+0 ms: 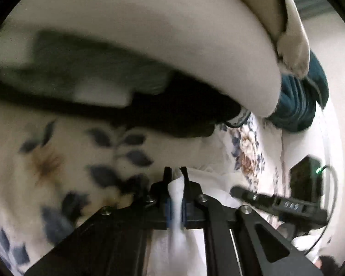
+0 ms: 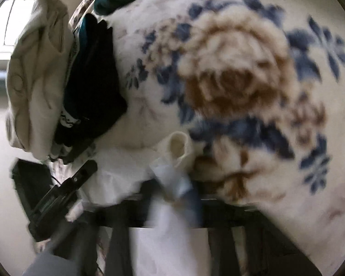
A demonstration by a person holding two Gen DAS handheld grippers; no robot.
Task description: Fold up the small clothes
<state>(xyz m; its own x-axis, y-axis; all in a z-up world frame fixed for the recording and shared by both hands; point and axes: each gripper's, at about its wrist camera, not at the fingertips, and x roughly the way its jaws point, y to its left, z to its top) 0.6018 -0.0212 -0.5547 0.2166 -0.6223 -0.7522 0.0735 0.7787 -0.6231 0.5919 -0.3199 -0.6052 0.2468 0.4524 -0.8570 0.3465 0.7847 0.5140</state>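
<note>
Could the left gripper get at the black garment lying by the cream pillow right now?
Probably not yet: the left gripper is shut on the white garment, so its jaws are occupied, though the floral blanket toward the black garment looks unobstructed.

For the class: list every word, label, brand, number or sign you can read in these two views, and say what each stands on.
None can be read.
Raised marks on the other claw's black finger: too blurred.
White pattern on the dark garment's band: perhaps lettering, too blurred.
Floral blanket: flowers only, no text.

White garment [image 1: 176, 209] bunched and pinched at two edges, stretched above floral blanket, partly blurred.
</note>
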